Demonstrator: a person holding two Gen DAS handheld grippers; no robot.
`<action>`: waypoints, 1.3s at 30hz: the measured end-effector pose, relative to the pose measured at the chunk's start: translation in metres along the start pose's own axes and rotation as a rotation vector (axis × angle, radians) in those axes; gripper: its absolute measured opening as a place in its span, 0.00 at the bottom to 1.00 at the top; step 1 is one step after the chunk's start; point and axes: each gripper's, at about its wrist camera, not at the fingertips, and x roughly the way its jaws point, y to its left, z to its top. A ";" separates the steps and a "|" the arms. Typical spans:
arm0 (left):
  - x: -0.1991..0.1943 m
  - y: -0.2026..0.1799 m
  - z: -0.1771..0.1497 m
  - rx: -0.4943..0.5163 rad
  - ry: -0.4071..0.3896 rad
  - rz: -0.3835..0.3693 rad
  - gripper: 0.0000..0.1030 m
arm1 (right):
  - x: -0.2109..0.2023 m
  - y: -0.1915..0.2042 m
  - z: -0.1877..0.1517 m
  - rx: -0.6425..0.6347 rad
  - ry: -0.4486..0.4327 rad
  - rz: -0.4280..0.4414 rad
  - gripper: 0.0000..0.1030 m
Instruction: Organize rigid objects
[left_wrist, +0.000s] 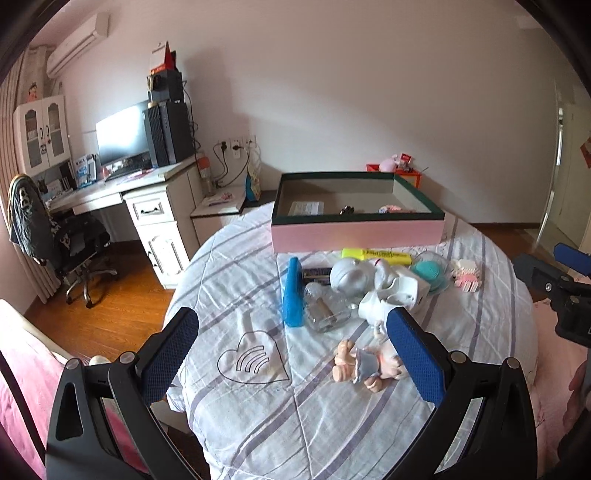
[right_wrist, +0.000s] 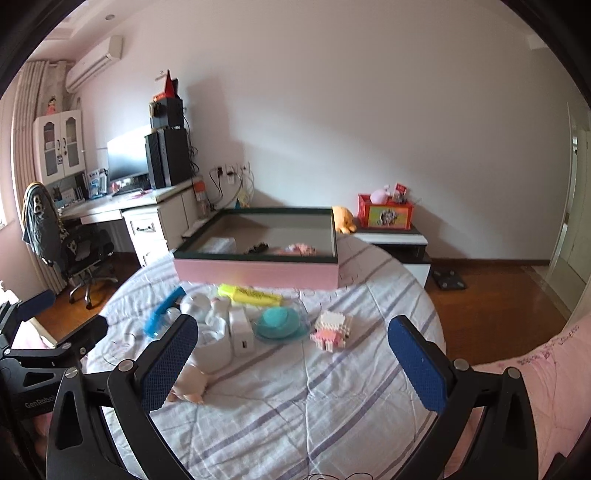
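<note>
A pile of small objects lies on the striped bedspread (left_wrist: 255, 413): a blue comb (left_wrist: 294, 293), a clear glass bottle (left_wrist: 325, 310), a silver and white toy (left_wrist: 354, 280), a yellow highlighter (left_wrist: 376, 255), a teal dish (right_wrist: 277, 323), a pink-white block figure (right_wrist: 330, 330) and a small doll (left_wrist: 364, 363). Behind them stands a pink box (left_wrist: 356, 232) with a dark green rim, holding a few small items. My left gripper (left_wrist: 291, 354) is open, low over the bed near the doll. My right gripper (right_wrist: 291, 354) is open and holds nothing, in front of the block figure.
A desk (left_wrist: 147, 184) with monitor and computer tower stands at the left with an office chair (left_wrist: 62, 240). A nightstand (right_wrist: 399, 243) with a red box sits behind the bed on the right. Wooden floor surrounds the bed. A pink quilt (right_wrist: 546, 373) lies at the right edge.
</note>
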 end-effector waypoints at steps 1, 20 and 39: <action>0.008 0.003 -0.003 -0.003 0.024 -0.004 1.00 | 0.007 -0.002 -0.002 0.003 0.016 -0.004 1.00; 0.130 0.040 -0.003 -0.086 0.235 0.049 1.00 | 0.096 -0.029 -0.026 0.042 0.207 -0.035 1.00; 0.176 0.031 0.016 0.011 0.269 -0.076 0.49 | 0.163 -0.054 -0.016 0.051 0.364 -0.110 1.00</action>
